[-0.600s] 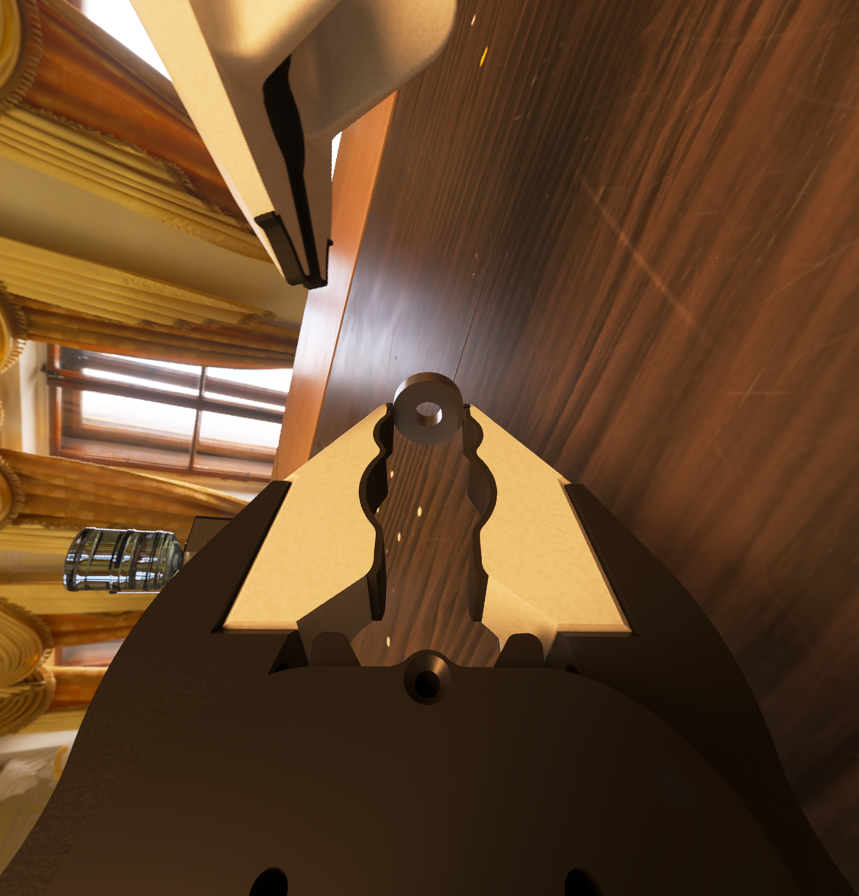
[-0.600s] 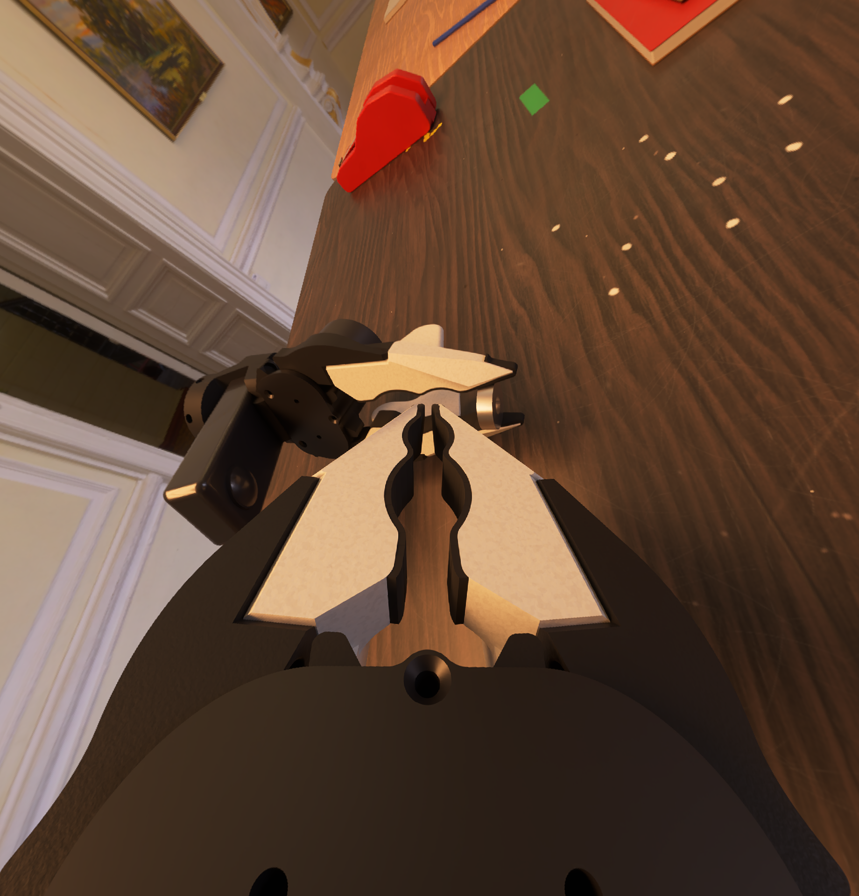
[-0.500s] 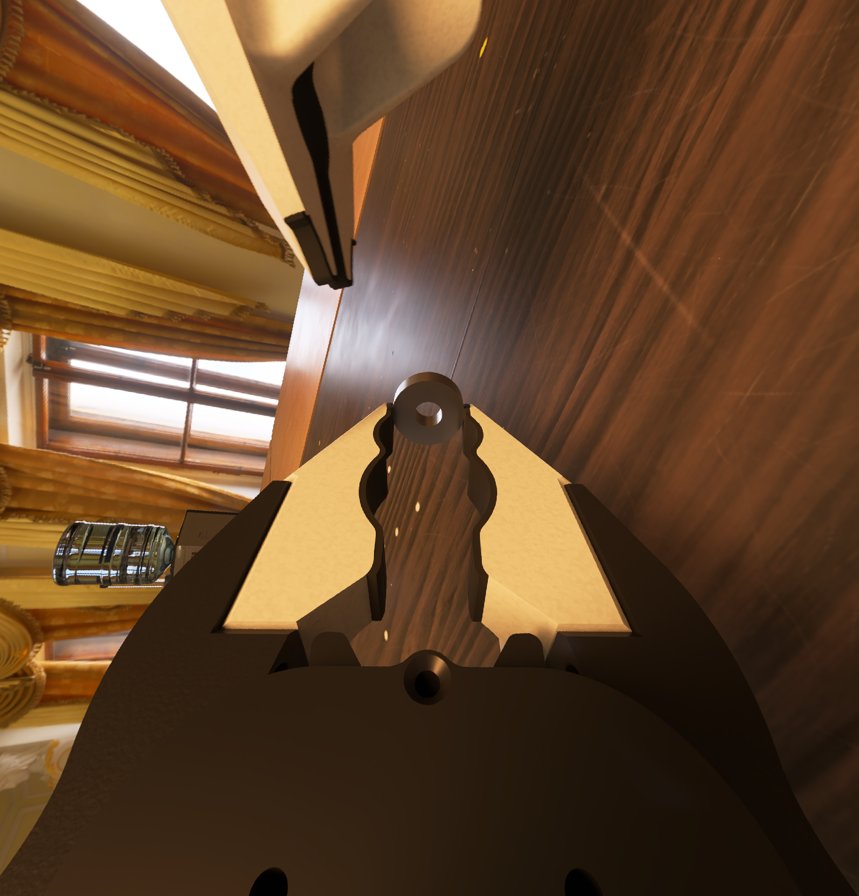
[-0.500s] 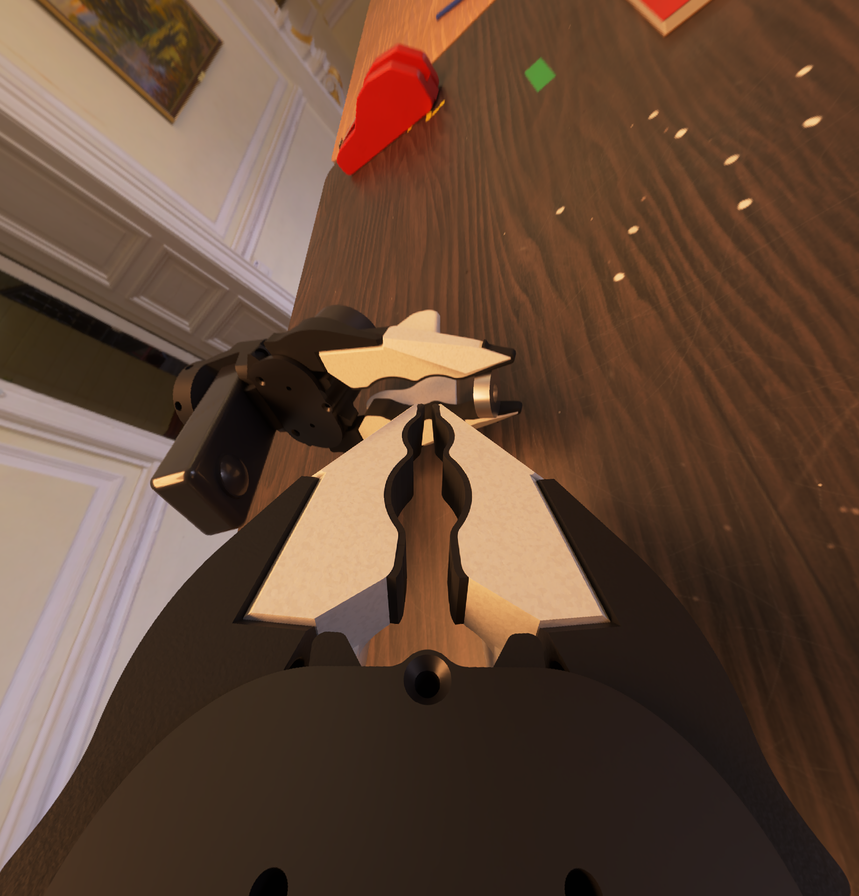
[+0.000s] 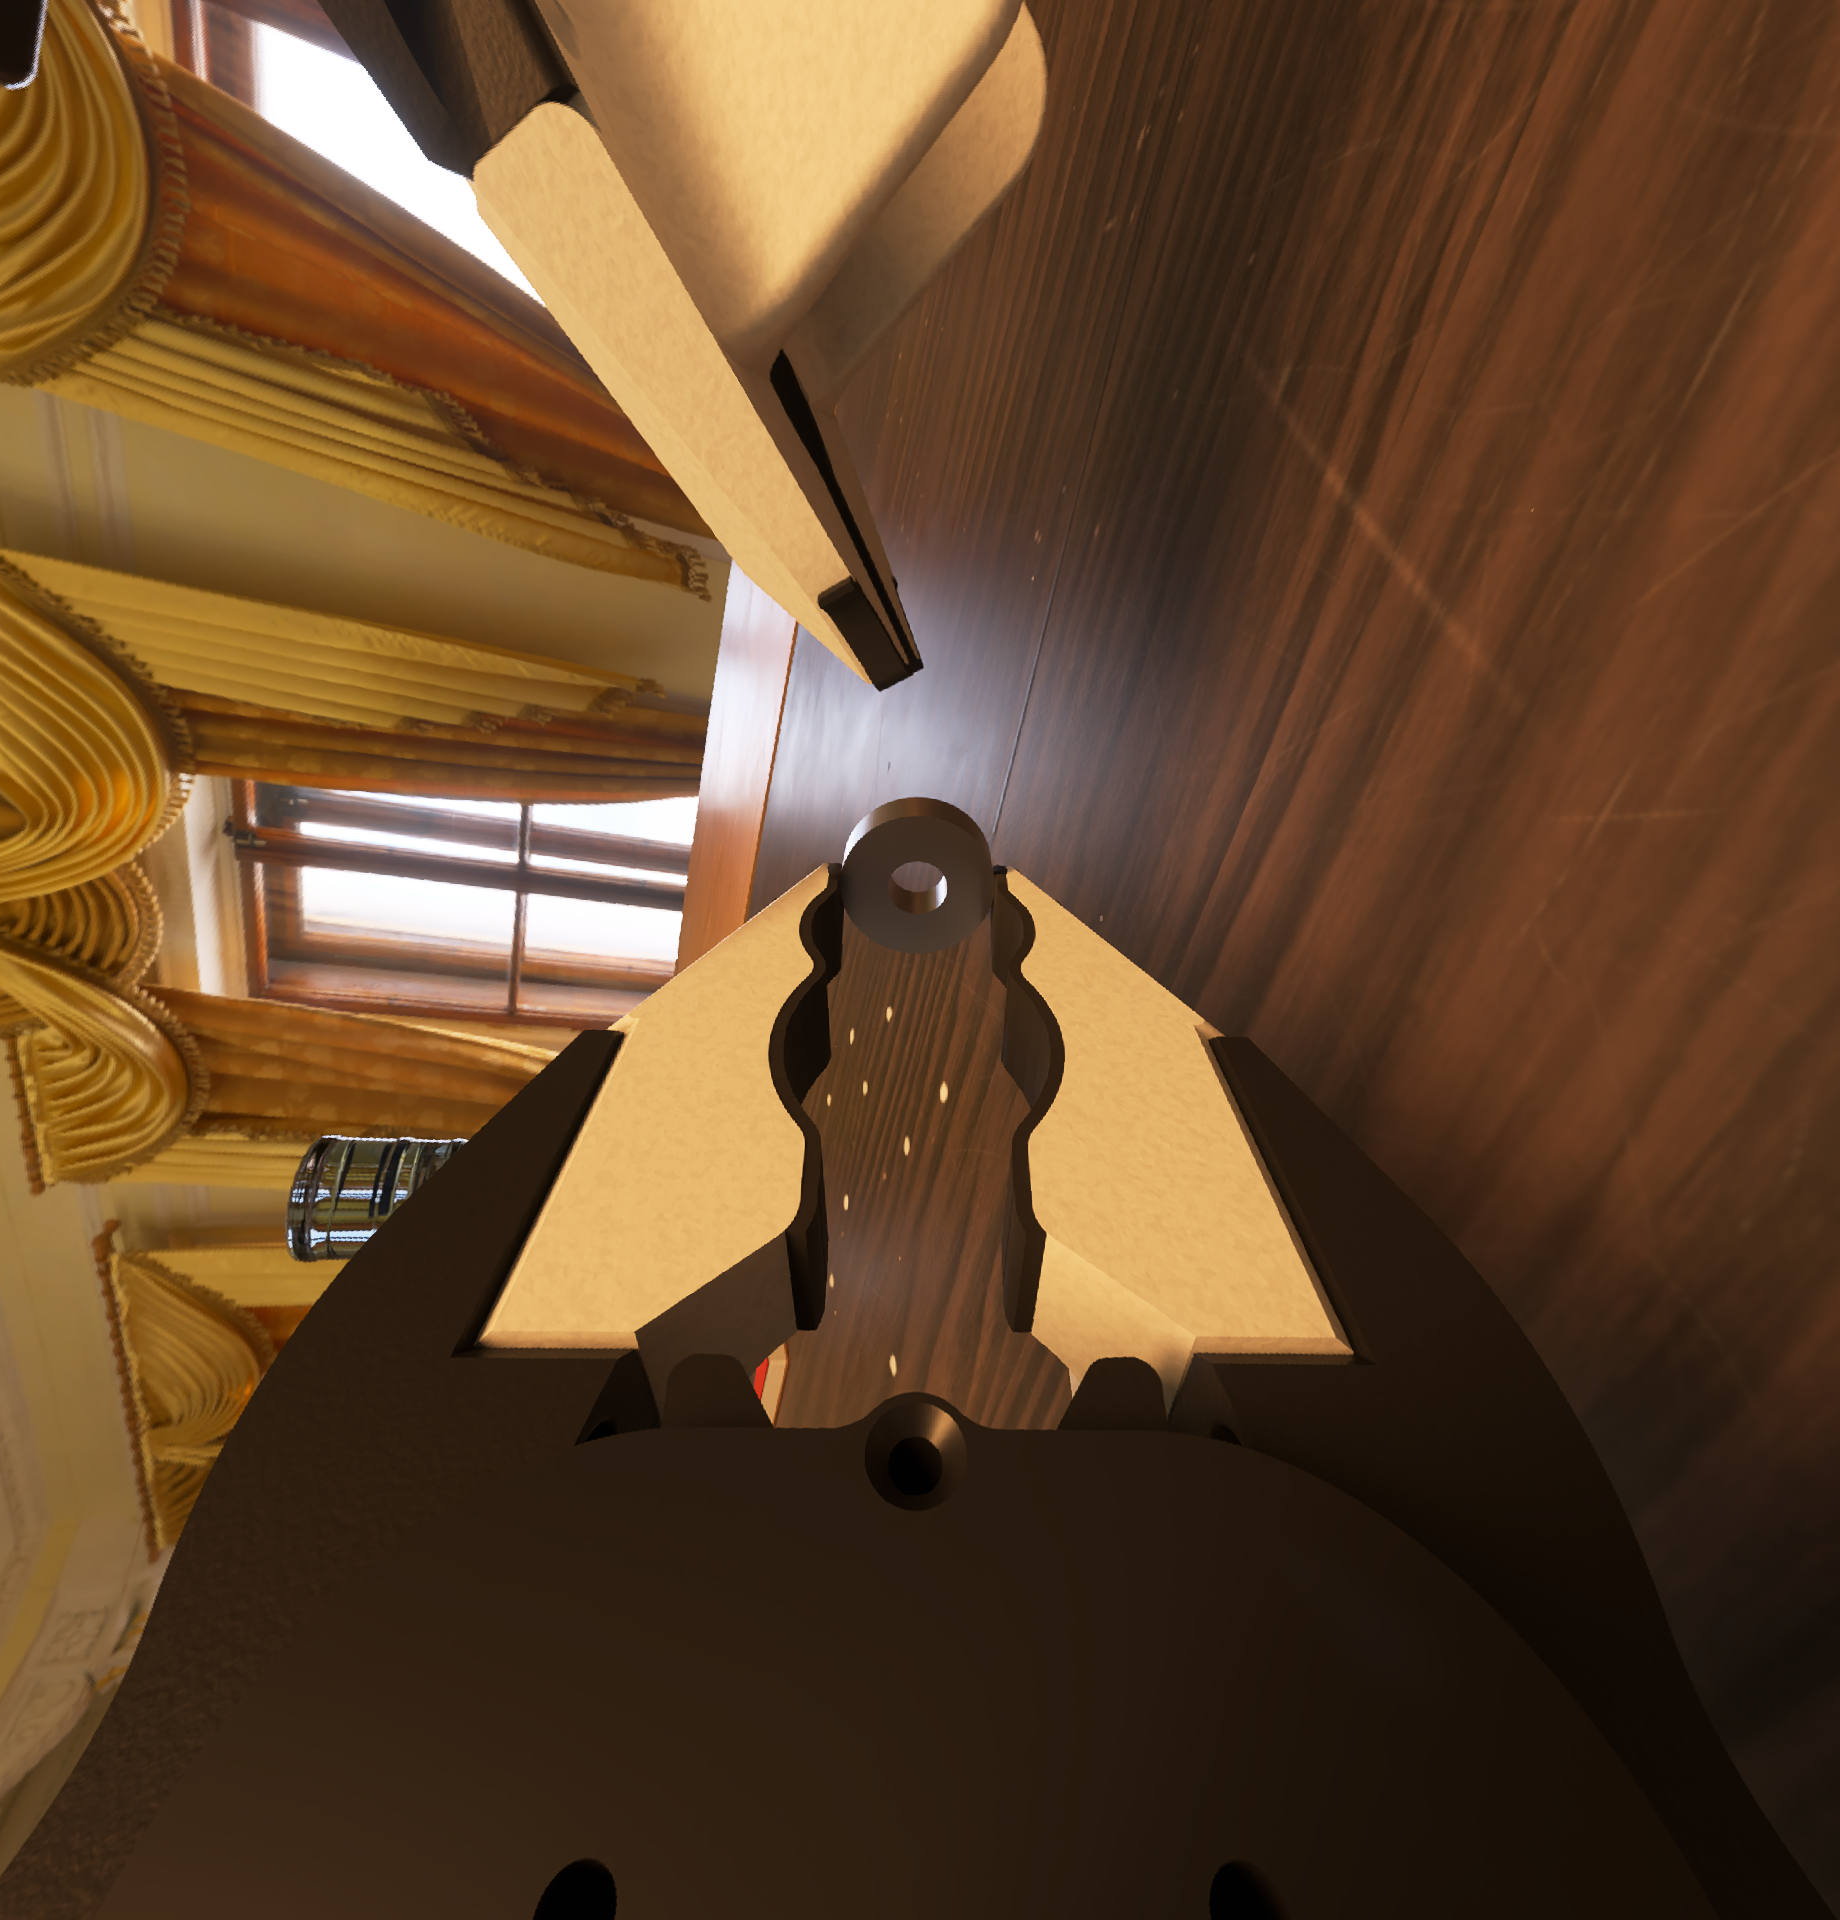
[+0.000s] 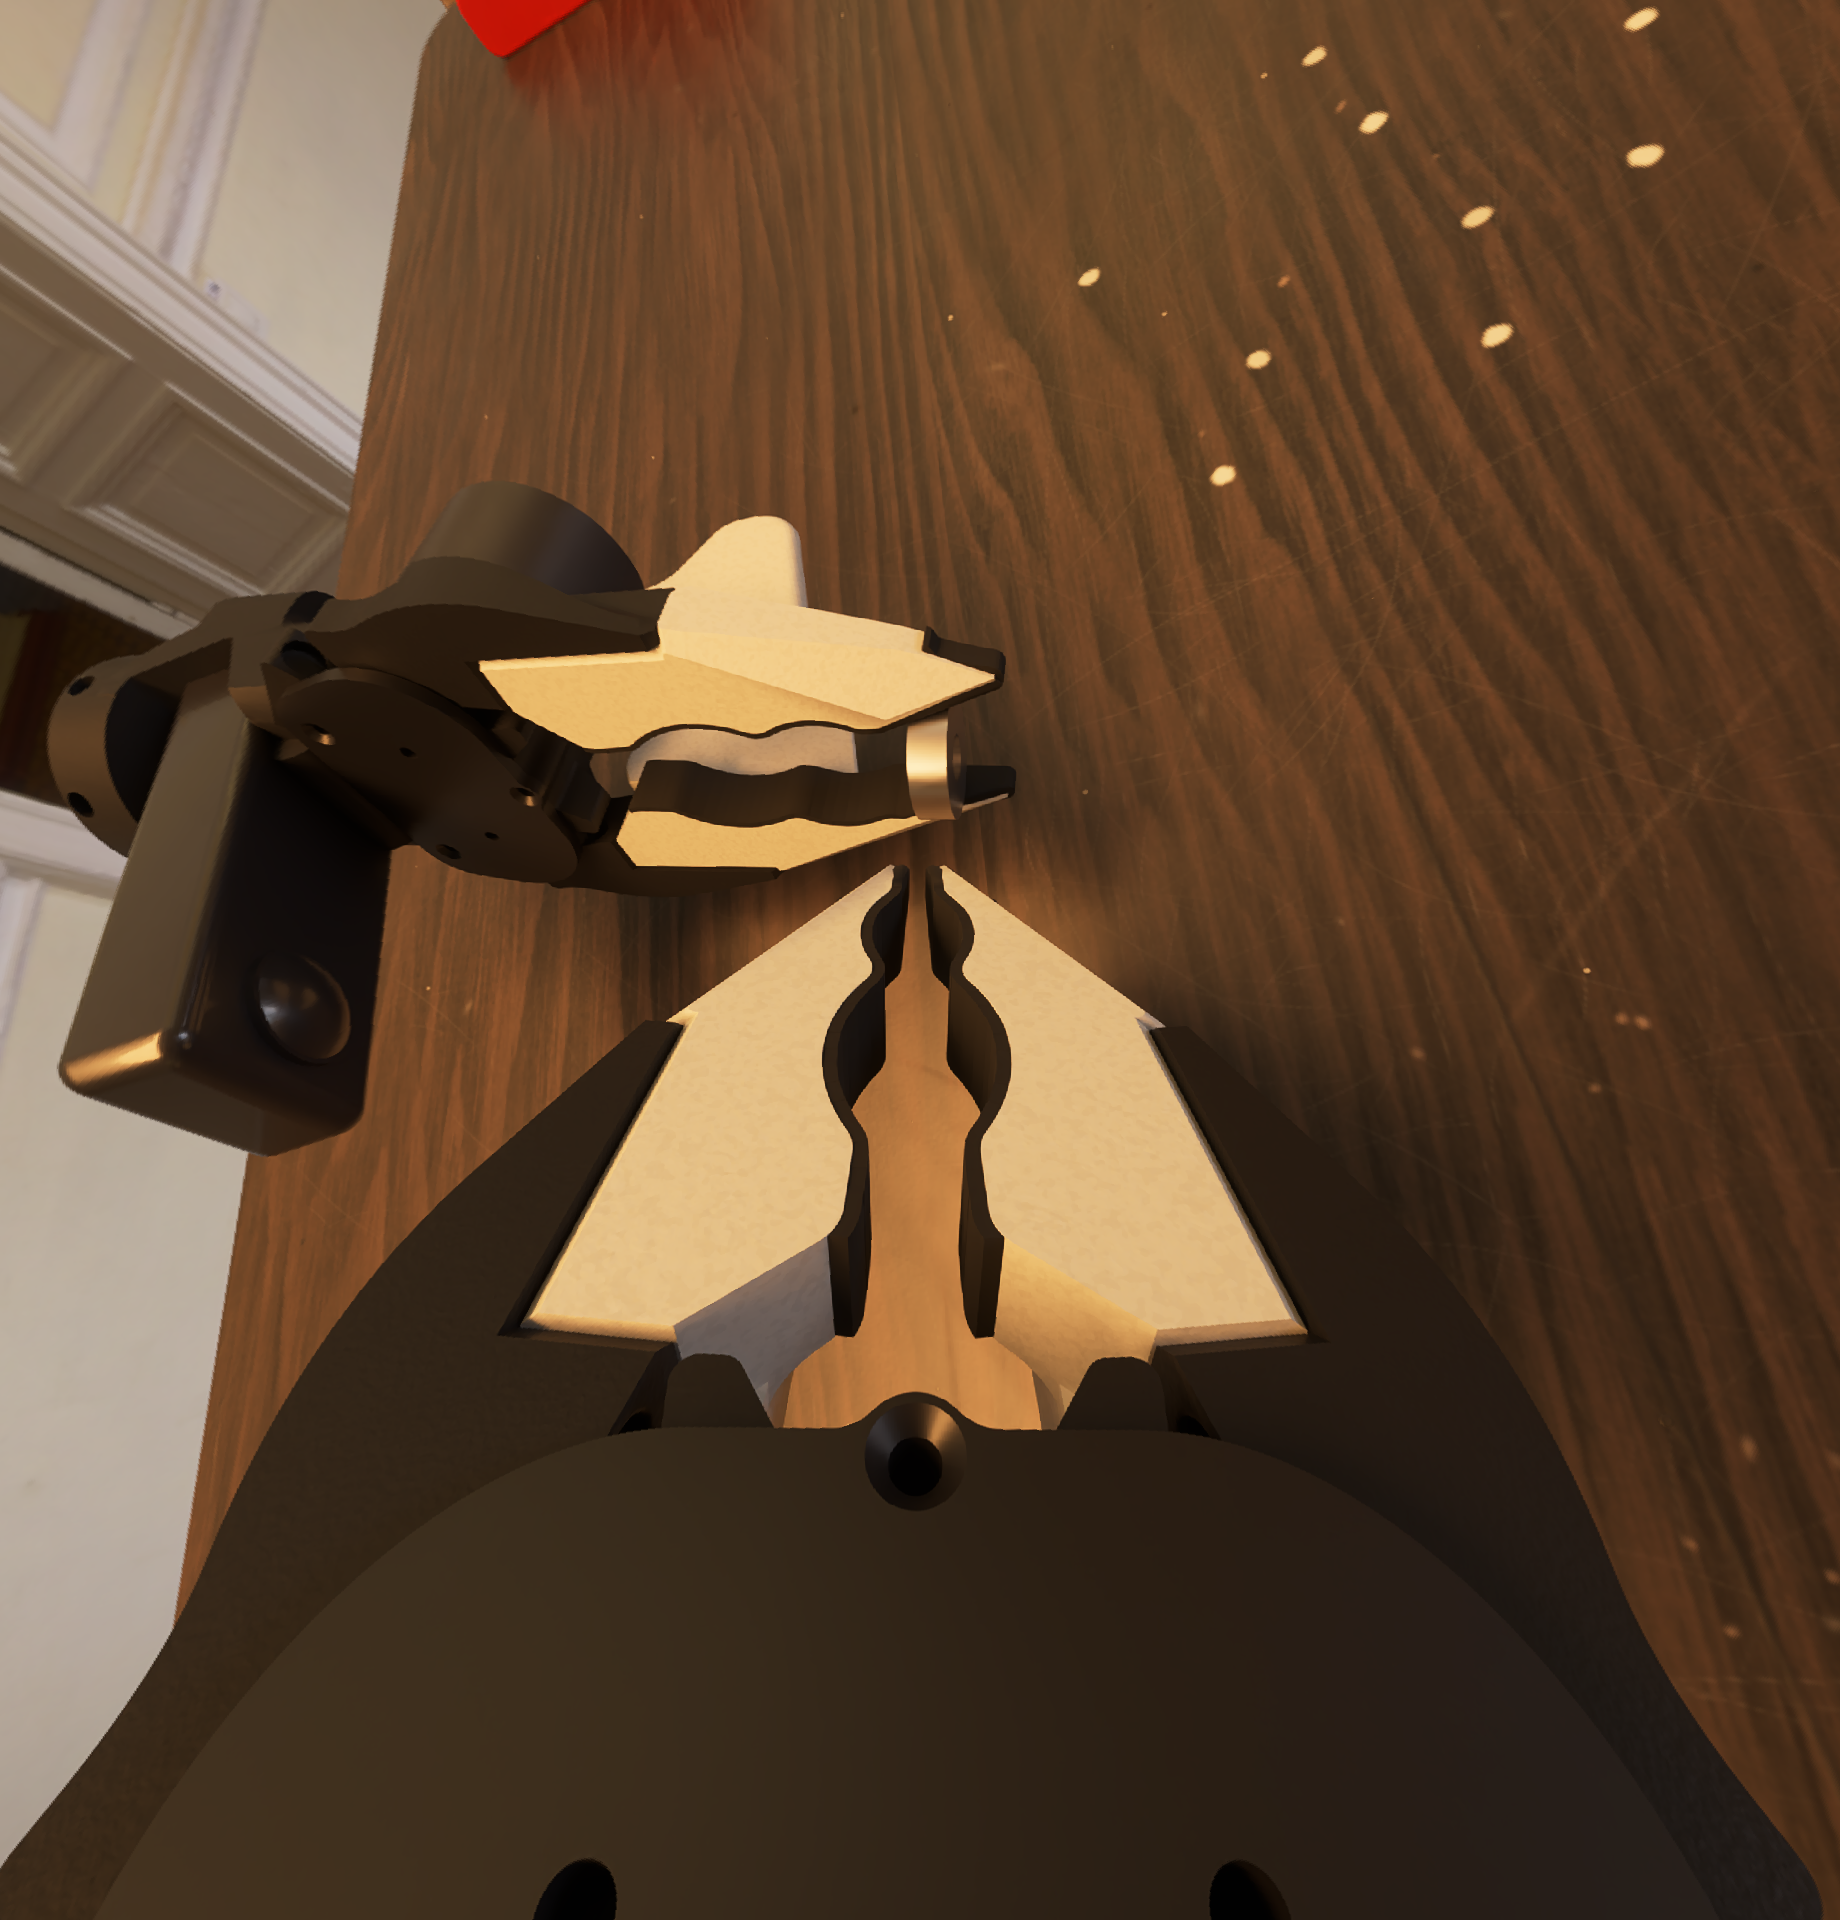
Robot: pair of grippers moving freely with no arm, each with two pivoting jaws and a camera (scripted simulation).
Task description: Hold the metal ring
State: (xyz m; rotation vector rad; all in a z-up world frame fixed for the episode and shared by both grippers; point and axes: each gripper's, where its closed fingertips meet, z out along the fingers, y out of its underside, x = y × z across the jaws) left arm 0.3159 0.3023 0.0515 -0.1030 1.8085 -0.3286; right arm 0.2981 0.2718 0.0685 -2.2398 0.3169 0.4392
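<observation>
The metal ring (image 5: pixel 878 914), a small grey washer with a round hole, is pinched between the tips of my left gripper (image 5: pixel 916 883) and held above the dark wooden table (image 5: pixel 1415 935). In the right wrist view the left gripper (image 6: pixel 957 727) lies sideways over the table with the ring (image 6: pixel 928 771) seen edge-on at its tips. My right gripper (image 6: pixel 917 881) is shut and empty, its tips just short of the left gripper's lower finger. It also shows in the left wrist view (image 5: pixel 874 649), up and left of the ring.
The table's left edge (image 6: pixel 376 623) runs close by the left gripper. A red object (image 6: pixel 511 21) lies at the far end. Beyond the edge, a shiny cylinder (image 5: pixel 355 1195), gold curtains (image 5: pixel 116 727) and a window show in the left wrist view.
The right gripper has shifted: in the left wrist view its tips have come nearer the ring. In its own view the left gripper looms larger and a little apart. The ring stays gripped.
</observation>
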